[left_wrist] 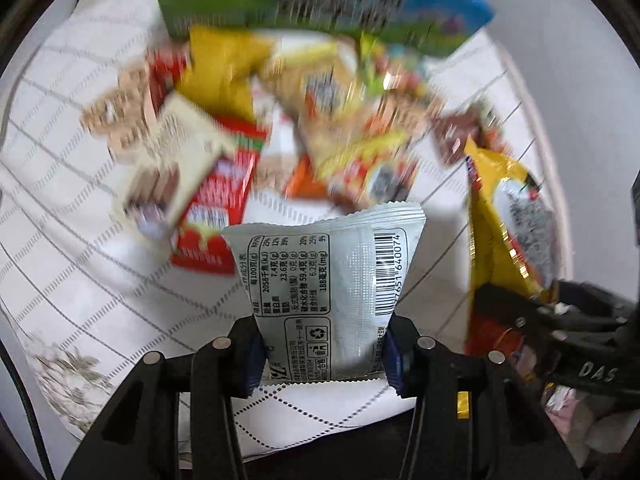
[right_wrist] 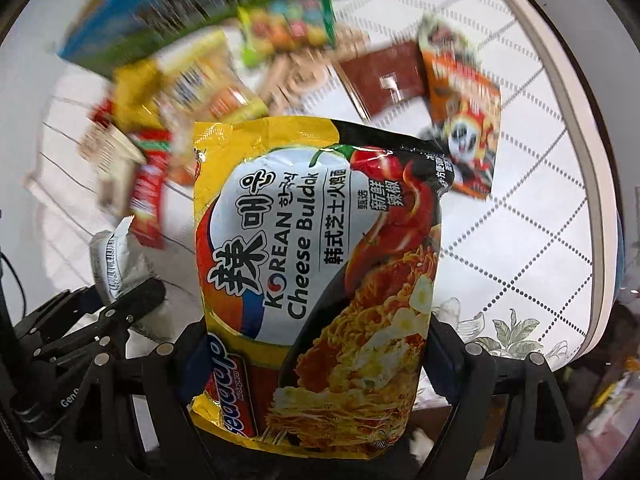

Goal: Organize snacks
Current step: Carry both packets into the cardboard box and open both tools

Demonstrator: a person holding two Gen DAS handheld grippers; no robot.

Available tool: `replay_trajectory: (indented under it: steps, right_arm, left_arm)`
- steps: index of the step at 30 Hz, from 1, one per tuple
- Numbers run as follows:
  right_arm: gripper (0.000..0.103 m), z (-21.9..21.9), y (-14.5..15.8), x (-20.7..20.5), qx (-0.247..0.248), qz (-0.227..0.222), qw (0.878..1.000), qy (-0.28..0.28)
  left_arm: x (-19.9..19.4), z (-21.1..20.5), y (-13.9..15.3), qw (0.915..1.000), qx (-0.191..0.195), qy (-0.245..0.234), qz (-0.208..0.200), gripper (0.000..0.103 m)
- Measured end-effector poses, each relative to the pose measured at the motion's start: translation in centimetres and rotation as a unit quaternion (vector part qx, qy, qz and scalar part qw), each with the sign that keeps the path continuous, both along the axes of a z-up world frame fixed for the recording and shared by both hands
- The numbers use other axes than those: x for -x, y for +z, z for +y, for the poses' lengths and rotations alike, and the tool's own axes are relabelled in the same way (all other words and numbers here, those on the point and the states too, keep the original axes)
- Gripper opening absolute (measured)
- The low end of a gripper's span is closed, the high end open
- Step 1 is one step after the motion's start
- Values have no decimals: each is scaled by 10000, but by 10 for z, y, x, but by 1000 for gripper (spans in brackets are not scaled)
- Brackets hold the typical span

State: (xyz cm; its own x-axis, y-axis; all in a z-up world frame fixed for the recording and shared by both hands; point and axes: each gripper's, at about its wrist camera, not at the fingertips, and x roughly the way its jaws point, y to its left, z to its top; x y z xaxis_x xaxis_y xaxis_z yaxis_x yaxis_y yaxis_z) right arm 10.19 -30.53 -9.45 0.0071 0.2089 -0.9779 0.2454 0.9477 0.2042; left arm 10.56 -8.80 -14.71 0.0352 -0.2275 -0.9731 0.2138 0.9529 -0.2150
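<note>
Jaws both pinching: left gripper [left_wrist: 322,354] on a silver sachet [left_wrist: 332,280], right gripper [right_wrist: 310,364] on a yellow noodle packet [right_wrist: 316,272], both above the quilted cloth [left_wrist: 72,216]. Left view: barcode back. Right view only: an orange panda packet [right_wrist: 464,120] beyond.

Silver-grey sachet [left_wrist: 332,280], yellow-and-black noodle packet [right_wrist: 316,280], white tablecloth [right_wrist: 520,208] with dotted diamond pattern.

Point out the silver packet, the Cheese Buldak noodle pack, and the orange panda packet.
silver packet [left_wrist: 332,280]: left wrist view, printed back panel.
Cheese Buldak noodle pack [right_wrist: 316,280]: right wrist view, front label.
orange panda packet [right_wrist: 464,120]: right wrist view, packet face.
</note>
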Motion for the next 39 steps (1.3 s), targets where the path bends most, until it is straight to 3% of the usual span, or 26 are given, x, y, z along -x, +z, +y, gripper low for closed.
replay_trajectory:
  steps: [4, 6, 10, 14, 18, 23, 27, 33, 35, 37, 39]
  right_arm:
    - [87, -5, 50, -36, -147, -578, 9982, -44]
    - [87, 0, 75, -56, -237, -831, 9963, -27]
    - [88, -7, 123, -113, -262, -1280, 9914, 58]
    - [88, -16, 138, -190, -184, -1522, 9881, 86]
    - [88, -20, 128, -269, -79, -1436, 9894, 172]
    - [88, -3, 61, -345, -113, -967, 9949, 245]
    - [88, 5, 7, -367, -64, -705, 9970, 321]
    - [88, 3, -21, -391, -65, -441, 9978, 482]
    - [90, 15, -24, -398, -20, -317, 9978, 575]
    - [98, 10, -25, -392, -6, -261, 9976, 645]
    - [98, 9, -25, -394, -25, -245, 9975, 669]
  left_arm:
    - [-33, 39, 21, 9990, 282, 69, -338, 44]
    - [-70, 31, 46, 9978, 376, 142, -536, 44]
    - [-129, 33, 72, 9951, 324, 263, -896, 44]
    - [-201, 19, 79, 9936, 137, 378, -1055, 44]
    - [-274, 7, 55, 9947, -68, 490, -897, 44]
    - [-342, 8, -2, 9968, -302, 610, -413, 44]
    - [-376, 15, -42, 9966, -365, 739, -20, 44]
    - [-399, 23, -76, 9944, -590, 844, 253, 45]
    - [-401, 25, -81, 9940, -656, 834, 280, 50]
    - [-399, 24, -79, 9948, -677, 729, 224, 78]
    - [-396, 25, -76, 9953, -705, 655, 131, 87]
